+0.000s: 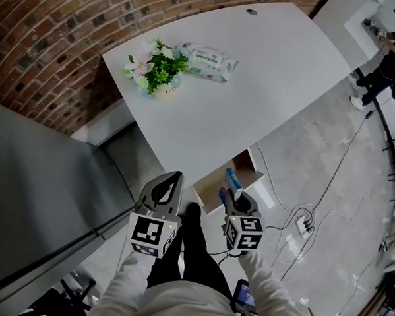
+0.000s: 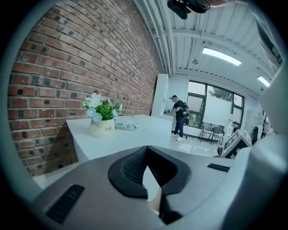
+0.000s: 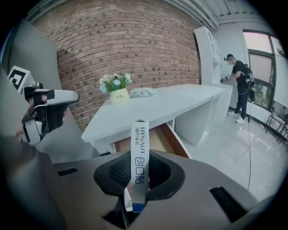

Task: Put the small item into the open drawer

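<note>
My right gripper (image 1: 231,197) is shut on a small narrow white box with a blue end (image 3: 139,155), held upright between the pads. In the head view the box (image 1: 233,181) hangs just over the open wooden drawer (image 1: 207,191) under the white desk's (image 1: 254,84) near edge. The right gripper view shows the drawer (image 3: 155,140) straight ahead and below the box. My left gripper (image 1: 174,180) hovers left of the drawer, near the desk corner, its jaws meeting at the tips with nothing in them. It also shows at the left of the right gripper view (image 3: 45,112).
A pot of flowers (image 1: 159,69) and a pack of wipes (image 1: 212,61) sit on the desk's far side by the brick wall. A grey cabinet (image 1: 37,198) stands at my left. Cables and a power strip (image 1: 303,223) lie on the floor at right. A person (image 1: 387,61) stands far off.
</note>
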{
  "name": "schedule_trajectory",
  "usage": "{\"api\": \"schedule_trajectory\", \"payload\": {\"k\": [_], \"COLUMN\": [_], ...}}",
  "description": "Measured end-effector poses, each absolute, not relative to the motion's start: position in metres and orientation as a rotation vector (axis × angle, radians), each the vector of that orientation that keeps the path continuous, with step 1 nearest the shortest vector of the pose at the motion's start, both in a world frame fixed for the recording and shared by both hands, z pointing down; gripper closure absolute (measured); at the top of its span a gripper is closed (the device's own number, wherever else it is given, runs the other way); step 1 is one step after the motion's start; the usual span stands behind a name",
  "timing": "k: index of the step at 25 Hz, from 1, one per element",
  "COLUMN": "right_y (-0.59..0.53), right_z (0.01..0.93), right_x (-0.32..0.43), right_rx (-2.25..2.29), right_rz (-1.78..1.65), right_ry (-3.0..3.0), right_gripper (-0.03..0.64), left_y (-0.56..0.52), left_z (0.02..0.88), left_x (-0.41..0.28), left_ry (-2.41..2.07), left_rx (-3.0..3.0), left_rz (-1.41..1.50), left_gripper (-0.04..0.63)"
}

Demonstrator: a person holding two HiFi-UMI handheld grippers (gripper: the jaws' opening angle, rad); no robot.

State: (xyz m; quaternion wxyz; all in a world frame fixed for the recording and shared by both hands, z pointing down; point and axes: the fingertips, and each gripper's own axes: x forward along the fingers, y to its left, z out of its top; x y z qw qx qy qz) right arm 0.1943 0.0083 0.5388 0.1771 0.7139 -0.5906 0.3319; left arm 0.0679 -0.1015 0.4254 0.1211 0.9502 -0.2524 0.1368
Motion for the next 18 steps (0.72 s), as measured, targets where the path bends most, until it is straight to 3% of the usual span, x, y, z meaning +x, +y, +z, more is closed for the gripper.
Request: {"api": "schedule_trajectory", "payload": {"k": [18], "right_y": [-0.035], "right_z": [0.643], "right_x": [0.202], "right_rx": [1.691], "right_rz": [0.938], "right_ry": [-1.604], "right_gripper": [0.534], "left_y": [-0.119], "left_z": [0.451], "left_x": [0.037], "left_ry": [-0.937], "left_rx": [2.662], "left_rz": [0.418], "left_gripper": [0.58]}}
